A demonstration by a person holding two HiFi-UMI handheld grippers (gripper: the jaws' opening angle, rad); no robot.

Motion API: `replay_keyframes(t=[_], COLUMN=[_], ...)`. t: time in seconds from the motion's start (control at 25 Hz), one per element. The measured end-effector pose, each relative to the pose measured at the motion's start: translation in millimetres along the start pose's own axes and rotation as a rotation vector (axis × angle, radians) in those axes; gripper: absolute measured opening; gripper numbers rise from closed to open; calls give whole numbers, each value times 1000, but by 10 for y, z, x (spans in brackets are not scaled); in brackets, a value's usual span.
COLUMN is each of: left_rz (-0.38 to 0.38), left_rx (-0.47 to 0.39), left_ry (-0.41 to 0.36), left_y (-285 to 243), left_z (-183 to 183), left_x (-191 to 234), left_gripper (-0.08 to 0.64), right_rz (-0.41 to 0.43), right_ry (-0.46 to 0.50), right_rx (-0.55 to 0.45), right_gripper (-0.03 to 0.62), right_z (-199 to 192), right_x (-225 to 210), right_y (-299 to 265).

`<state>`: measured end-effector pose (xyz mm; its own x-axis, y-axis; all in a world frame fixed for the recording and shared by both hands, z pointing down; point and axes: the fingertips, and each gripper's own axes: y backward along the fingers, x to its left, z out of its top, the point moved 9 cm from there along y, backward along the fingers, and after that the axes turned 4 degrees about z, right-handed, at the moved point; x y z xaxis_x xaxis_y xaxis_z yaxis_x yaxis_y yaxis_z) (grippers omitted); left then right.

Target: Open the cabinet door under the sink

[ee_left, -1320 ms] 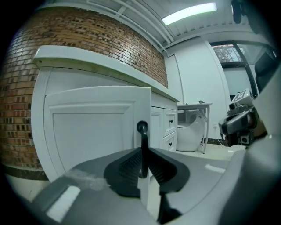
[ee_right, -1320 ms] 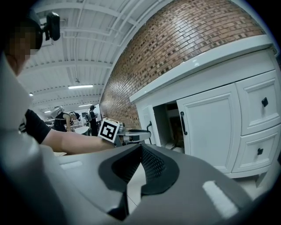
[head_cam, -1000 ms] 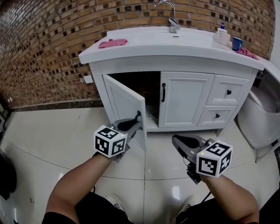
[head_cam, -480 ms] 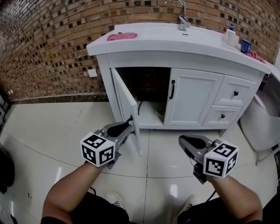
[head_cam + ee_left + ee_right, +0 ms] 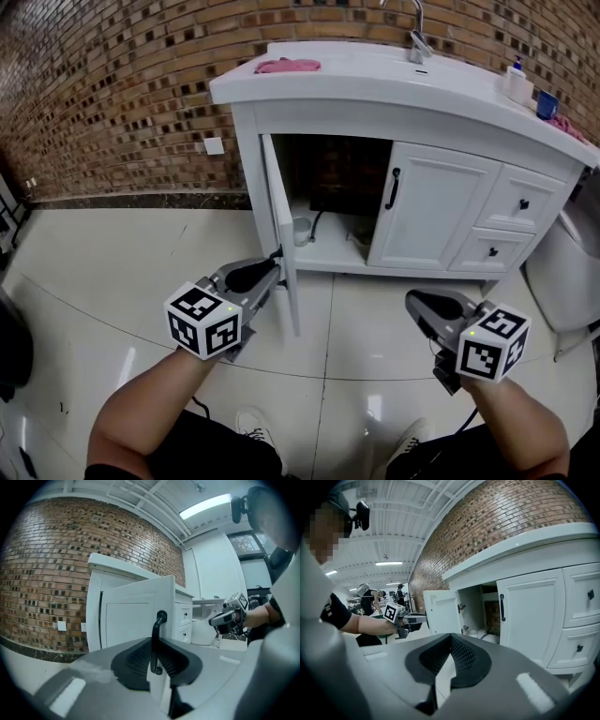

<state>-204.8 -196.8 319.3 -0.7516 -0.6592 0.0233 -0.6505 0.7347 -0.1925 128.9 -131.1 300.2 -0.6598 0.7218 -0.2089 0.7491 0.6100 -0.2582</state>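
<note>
White door (image 5: 277, 208), edge toward 6 o'clock, its black handle (image 5: 154, 644) clenched in my left gripper (image 5: 270, 268); open floor (image 5: 122, 272) lies at 9 o'clock. My right gripper (image 5: 419, 302) is closed, empty.

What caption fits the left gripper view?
Left gripper clamped on the black handle of the open white cabinet door.

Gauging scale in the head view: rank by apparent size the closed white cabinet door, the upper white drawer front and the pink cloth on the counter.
Largest: closed white cabinet door.
Then upper white drawer front.
Smallest: pink cloth, though it lies farther back, so its real size is unsure.
</note>
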Motion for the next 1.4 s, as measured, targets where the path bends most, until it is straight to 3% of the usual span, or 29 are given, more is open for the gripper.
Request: replay_keyframes(t=[0.44,0.88,1.4], left_rz=[81,209,263], left_rx=[-4,-25,-34], left_ry=[17,66,57], left_y=[298,545,657], left_z=[-35,-92,-97], left_x=[252,577,668], left_gripper=[44,38,37], right_rz=[1,1,-2], right_ry=[15,24,26], right_rx=[19,23,21], right_gripper=[6,6,6], right_z=[-41,-58,-51], right_x=[17,30,53], right_y=[15,38,64])
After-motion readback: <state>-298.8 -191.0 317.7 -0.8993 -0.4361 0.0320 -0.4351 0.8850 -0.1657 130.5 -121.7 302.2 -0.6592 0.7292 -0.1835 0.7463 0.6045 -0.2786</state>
